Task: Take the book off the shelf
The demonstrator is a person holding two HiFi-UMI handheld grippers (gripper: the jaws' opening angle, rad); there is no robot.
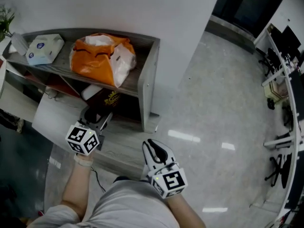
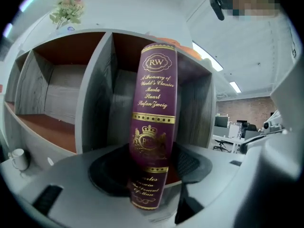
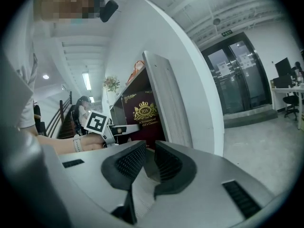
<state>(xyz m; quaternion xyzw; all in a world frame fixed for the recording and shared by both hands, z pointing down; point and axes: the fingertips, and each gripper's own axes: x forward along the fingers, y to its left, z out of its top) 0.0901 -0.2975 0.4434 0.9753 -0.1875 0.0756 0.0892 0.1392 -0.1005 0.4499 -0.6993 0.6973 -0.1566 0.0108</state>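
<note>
A dark maroon book with gold lettering stands upright in the right lower compartment of a grey wooden shelf. In the left gripper view its spine rises straight between the jaws. My left gripper reaches into that compartment, its jaws wide on either side of the spine. A thin strip of shelf floor shows beside the right pad. My right gripper hangs low in front of the shelf, jaws a narrow gap apart with nothing in them. Its own view shows the book's cover and the left gripper.
An orange plastic bag and a blue and white tissue pack lie on top of the shelf. The left compartment holds nothing. Glossy floor stretches right toward desks and chairs.
</note>
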